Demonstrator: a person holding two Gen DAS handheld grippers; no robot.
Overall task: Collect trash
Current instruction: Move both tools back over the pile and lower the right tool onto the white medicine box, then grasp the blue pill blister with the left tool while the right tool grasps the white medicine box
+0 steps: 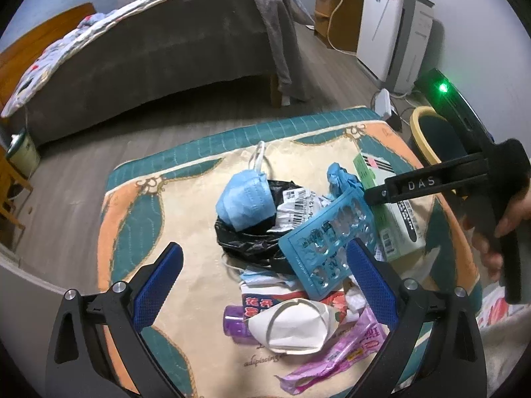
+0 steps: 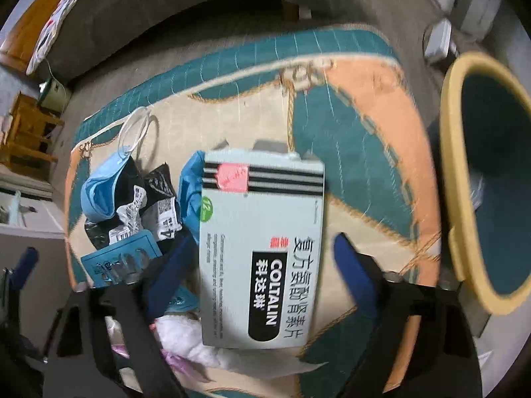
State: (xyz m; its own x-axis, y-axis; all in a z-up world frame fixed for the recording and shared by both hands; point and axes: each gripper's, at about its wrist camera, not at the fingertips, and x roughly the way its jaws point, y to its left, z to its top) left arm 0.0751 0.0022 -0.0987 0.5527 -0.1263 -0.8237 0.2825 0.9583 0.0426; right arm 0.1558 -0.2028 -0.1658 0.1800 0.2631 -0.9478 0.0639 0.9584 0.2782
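Observation:
A heap of trash lies on a cloth-covered table (image 1: 186, 232). It holds a blue face mask (image 1: 245, 202), a black bag (image 1: 245, 238), a blue blister pack (image 1: 327, 248), a white mask (image 1: 292, 325), a purple bottle (image 1: 234, 323) and a pink wrapper (image 1: 335, 351). My left gripper (image 1: 265, 275) hangs open above the heap, with nothing held. A pale green medicine box (image 2: 262, 248) lies flat at the heap's right. My right gripper (image 2: 262, 265) points down and straddles the box, open. Its left pad is at the box's edge and its right pad stands slightly off.
A yellow-rimmed bin (image 2: 454, 182) with a dark inside stands just past the table's right edge, also seen as the bin (image 1: 416, 122). A blue glove (image 1: 338, 179) lies behind the blister pack. A bed (image 1: 166, 59) and a white appliance (image 1: 381, 23) stand across the floor.

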